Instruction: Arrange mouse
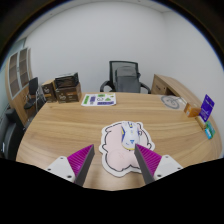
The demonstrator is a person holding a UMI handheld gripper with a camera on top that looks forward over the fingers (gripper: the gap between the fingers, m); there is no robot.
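A pale pink, cartoon-shaped mouse pad (115, 150) lies on the wooden table (60, 125), just ahead of my fingers and reaching in between them. A white mouse (130, 134) sits on the far right part of the pad, beyond the fingertips. My gripper (115, 165) is open and empty, low over the near edge of the pad. The purple pads (80, 160) stand wide apart, one at each side of the pad's near end.
Dark boxes (65, 88) stand at the back left, with a printed sheet (98, 99) next to them. A round object (172, 101), a purple box (206, 105) and a teal item (209, 130) lie at the right. An office chair (127, 75) stands behind the table.
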